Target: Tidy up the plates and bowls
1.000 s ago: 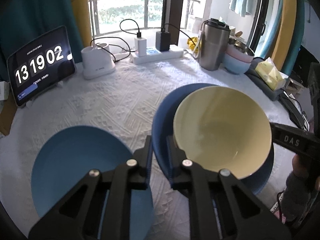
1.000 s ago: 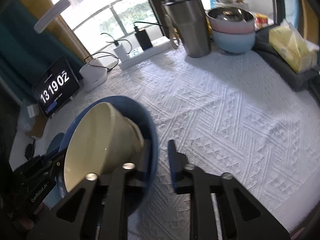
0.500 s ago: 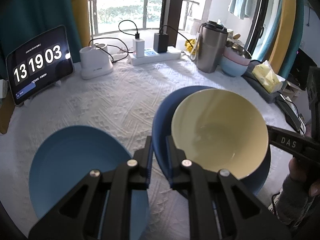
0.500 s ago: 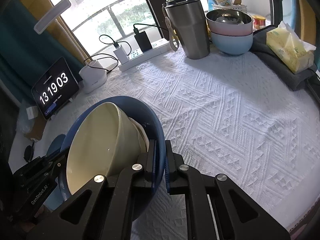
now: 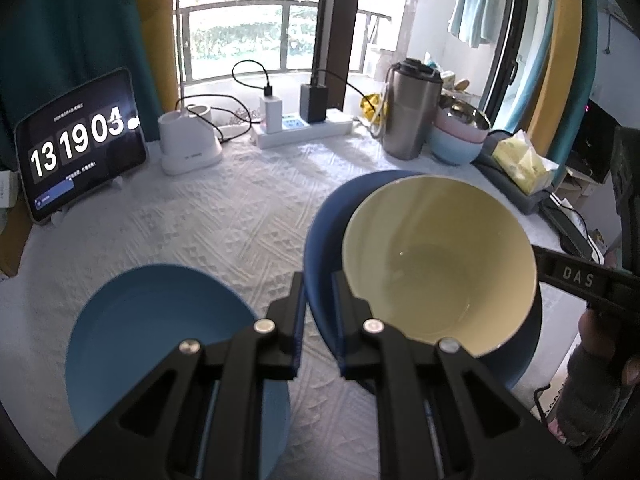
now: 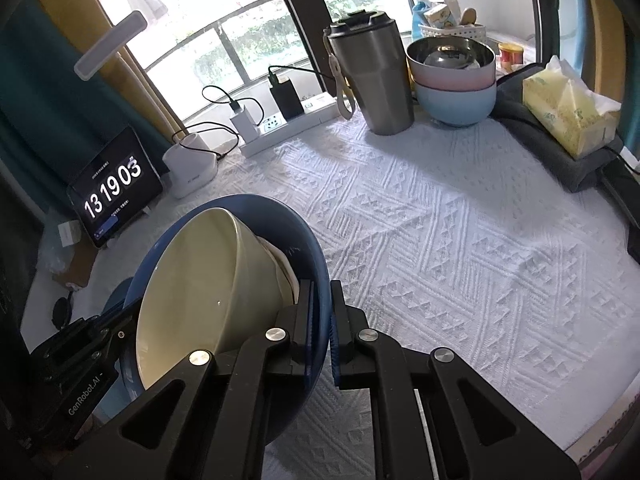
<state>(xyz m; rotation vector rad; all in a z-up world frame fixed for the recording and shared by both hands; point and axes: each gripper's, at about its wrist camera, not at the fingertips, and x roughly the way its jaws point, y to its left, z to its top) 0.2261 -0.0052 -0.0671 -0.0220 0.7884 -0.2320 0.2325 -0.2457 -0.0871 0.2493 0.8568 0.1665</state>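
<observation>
A dark blue plate (image 5: 320, 232) (image 6: 296, 224) carries a cream bowl (image 5: 440, 264) (image 6: 208, 280) that leans inside it. My left gripper (image 5: 318, 280) is shut on the plate's near rim. My right gripper (image 6: 322, 292) is shut on the opposite rim, and the left wrist view shows it as a black arm (image 5: 576, 276) at the right edge. In the right wrist view the left gripper (image 6: 80, 352) shows at the lower left. A lighter blue plate (image 5: 160, 332) lies flat on the white cloth to the left of the held plate.
Along the back stand a tablet clock (image 5: 80, 148), a white lamp base (image 5: 188, 148), a power strip with chargers (image 5: 300, 128), a steel tumbler (image 6: 372, 80) and stacked pink and blue bowls (image 6: 456, 92). A tissue pack (image 6: 568, 112) lies at the right edge.
The right gripper's fingers have drawn together onto the dark blue plate's rim. The left gripper keeps its hold, and the plate with the bowl has hardly shifted.
</observation>
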